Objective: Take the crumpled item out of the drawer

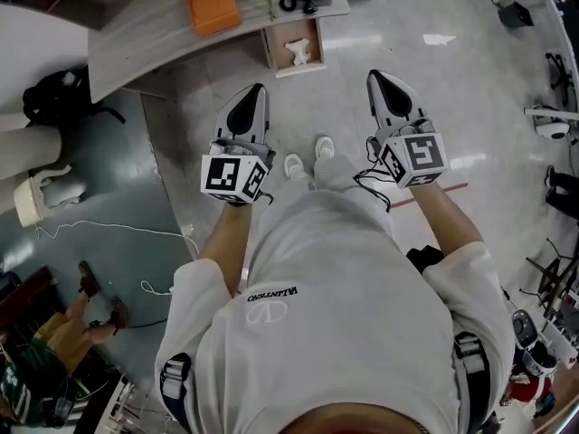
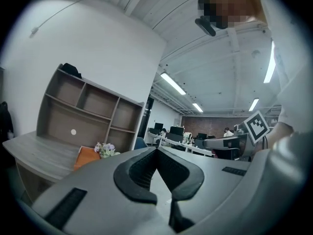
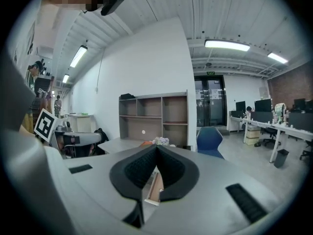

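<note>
Jaws closed and empty, the left gripper [image 1: 258, 95] and right gripper [image 1: 381, 83] point toward the open drawer [image 1: 269, 52], probably because its crumpled item [image 1: 298, 53] is well apart.

The drawer [image 1: 300, 70] stands pulled open from under the desk [image 1: 154, 34], a shallow wooden box seen from above. The crumpled item [image 1: 299, 54] lies inside on its bottom, white and bunched, nearer the drawer's outer end than the desk.
</note>
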`<state>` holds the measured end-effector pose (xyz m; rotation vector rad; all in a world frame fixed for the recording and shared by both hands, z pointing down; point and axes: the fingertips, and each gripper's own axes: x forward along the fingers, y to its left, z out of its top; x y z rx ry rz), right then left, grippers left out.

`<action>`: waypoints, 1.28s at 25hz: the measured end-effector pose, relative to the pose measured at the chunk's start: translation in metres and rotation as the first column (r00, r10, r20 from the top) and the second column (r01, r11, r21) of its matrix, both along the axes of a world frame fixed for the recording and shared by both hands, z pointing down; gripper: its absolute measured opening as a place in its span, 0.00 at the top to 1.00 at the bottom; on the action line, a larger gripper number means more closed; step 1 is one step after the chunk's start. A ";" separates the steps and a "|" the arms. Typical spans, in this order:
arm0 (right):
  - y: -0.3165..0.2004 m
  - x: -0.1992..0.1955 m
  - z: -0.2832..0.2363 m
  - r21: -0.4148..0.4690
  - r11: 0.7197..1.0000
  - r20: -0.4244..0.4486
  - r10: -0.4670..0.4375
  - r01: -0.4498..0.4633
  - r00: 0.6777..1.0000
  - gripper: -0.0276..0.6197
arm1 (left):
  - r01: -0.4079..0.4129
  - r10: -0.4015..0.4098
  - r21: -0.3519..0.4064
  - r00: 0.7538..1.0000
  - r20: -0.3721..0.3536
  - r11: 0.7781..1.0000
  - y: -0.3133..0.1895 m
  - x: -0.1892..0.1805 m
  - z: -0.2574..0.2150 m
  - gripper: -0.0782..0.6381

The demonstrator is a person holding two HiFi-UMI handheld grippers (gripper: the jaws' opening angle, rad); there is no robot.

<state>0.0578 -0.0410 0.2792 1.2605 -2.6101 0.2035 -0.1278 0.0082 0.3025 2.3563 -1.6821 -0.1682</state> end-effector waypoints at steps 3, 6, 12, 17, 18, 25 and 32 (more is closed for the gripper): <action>-0.014 -0.009 0.015 -0.039 0.999 0.004 -0.028 0.028 1.000 0.95 | -0.011 0.010 -0.035 1.000 -0.017 0.999 -0.018 0.012 0.011 0.89; -0.032 -0.019 0.028 -0.048 0.997 0.003 -0.053 0.053 0.999 0.95 | -0.016 0.015 -0.060 1.000 -0.013 0.998 -0.043 0.019 0.026 0.89; -0.070 -0.022 0.071 -0.080 0.993 0.003 -0.084 0.084 0.996 0.95 | 0.006 -0.006 -0.137 1.000 -0.005 0.991 -0.085 0.043 0.070 0.89; -0.090 -0.022 0.121 -0.138 0.985 0.009 -0.105 0.105 0.994 0.95 | 0.011 -0.009 -0.210 1.000 0.008 0.978 -0.107 0.061 0.123 0.89; -0.094 -0.023 0.132 -0.153 0.983 0.010 -0.105 0.105 0.994 0.95 | 0.014 -0.013 -0.223 1.000 0.006 0.975 -0.111 0.062 0.133 0.89; -0.119 -0.024 0.189 -0.201 0.974 0.013 -0.106 0.106 0.994 0.95 | 0.052 -0.046 -0.270 0.999 0.029 0.961 -0.138 0.060 0.188 0.89; -0.134 -0.028 0.233 -0.239 0.964 0.023 -0.117 0.119 0.993 0.95 | 0.077 -0.064 -0.305 0.997 0.052 0.949 -0.164 0.065 0.230 0.89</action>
